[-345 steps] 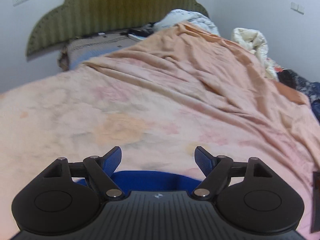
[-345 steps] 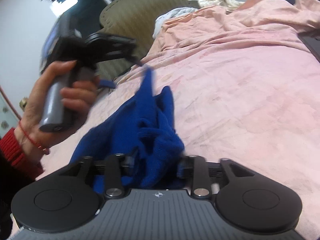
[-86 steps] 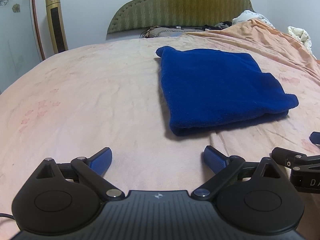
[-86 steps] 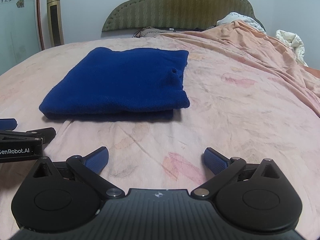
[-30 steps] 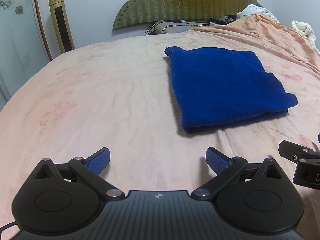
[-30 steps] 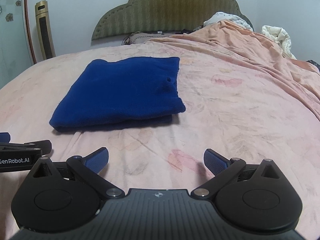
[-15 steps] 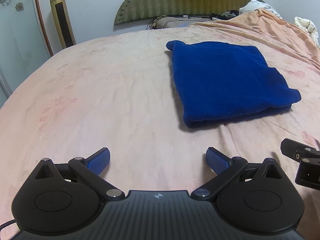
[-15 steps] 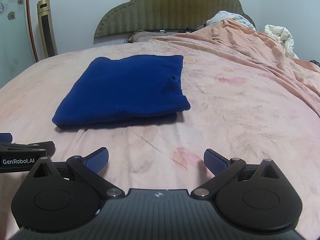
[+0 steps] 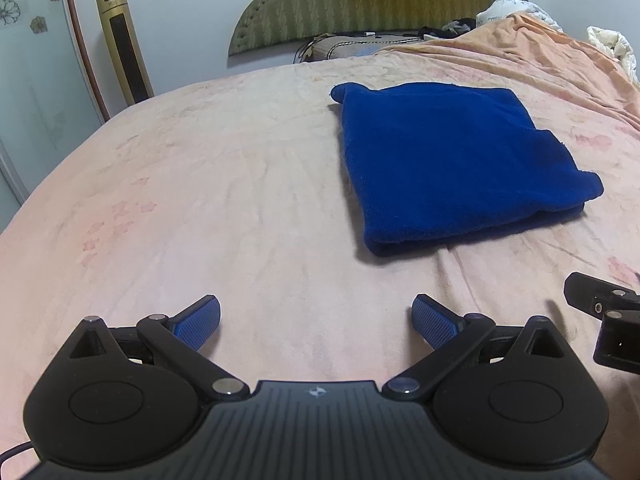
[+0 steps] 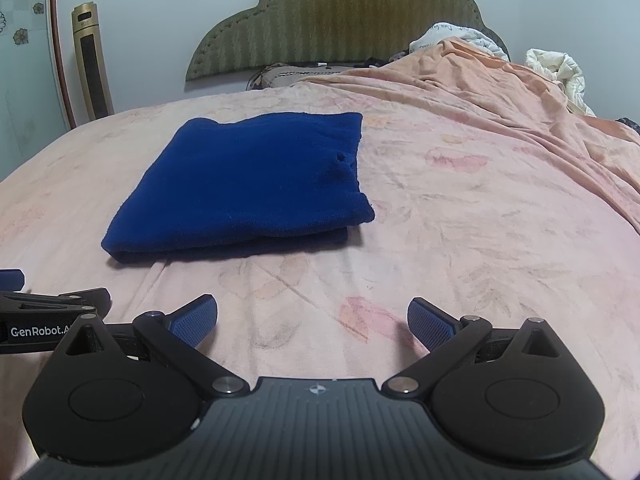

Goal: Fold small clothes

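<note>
Folded blue garment flat on pink bed, left tool and right tool both spread wide, empty, apart from it.

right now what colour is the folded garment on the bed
Solid deep blue, no pattern; the folded garment shows best in the right wrist view.

blue garment now folded flat on bed, released by right hand-held gripper

Left gripper and right gripper, side by side and level, both short of the folded blue garment. Each has its blue-padded fingers spread wide, holding nothing. Neither touches the garment; each edges into the other's view.
</note>
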`<state>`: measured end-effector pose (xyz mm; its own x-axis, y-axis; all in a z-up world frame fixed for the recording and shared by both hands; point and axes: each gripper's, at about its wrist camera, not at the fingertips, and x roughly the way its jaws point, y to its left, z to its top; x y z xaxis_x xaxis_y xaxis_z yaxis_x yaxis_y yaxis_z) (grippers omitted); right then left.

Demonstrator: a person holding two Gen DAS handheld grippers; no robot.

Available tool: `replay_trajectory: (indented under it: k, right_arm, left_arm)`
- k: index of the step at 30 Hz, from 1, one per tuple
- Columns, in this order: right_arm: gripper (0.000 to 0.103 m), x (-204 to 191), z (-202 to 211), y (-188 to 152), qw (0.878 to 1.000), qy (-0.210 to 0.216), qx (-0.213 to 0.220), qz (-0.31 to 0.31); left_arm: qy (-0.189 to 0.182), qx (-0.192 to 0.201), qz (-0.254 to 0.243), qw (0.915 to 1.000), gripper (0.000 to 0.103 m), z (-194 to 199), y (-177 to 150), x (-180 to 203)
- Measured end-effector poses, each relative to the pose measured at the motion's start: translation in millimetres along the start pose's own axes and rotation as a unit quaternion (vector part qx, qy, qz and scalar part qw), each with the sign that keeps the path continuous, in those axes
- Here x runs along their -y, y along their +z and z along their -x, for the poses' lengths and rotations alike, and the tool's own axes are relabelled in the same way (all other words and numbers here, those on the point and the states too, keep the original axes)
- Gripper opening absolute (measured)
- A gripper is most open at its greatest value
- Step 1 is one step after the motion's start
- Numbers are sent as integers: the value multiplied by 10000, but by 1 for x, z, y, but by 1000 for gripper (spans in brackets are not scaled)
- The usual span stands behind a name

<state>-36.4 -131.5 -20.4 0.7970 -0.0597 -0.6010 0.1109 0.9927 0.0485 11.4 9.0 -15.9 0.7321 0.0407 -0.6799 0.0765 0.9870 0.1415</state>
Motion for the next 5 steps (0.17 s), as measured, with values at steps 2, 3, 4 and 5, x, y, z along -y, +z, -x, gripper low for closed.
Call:
replay_trajectory:
  k: [2,3,4,5]
  right_arm:
    - [103,0,-1,0,10000,4,-19,0]
    - [103,-1,-1,0,10000,11,-15,2]
    - [103,-1,-1,0,10000,18,-10,7]
    - [103,-1,-1,0,10000,22,-10,14]
  left_arm:
    - [-10,88,-21,10000,103,3,0,0]
    - [-9,125,-29,9999,103,4,1,0]
    - [-24,151,-37,9999,103,5,1,0]
    - [-65,174,-36,9998,103,6,2,-1]
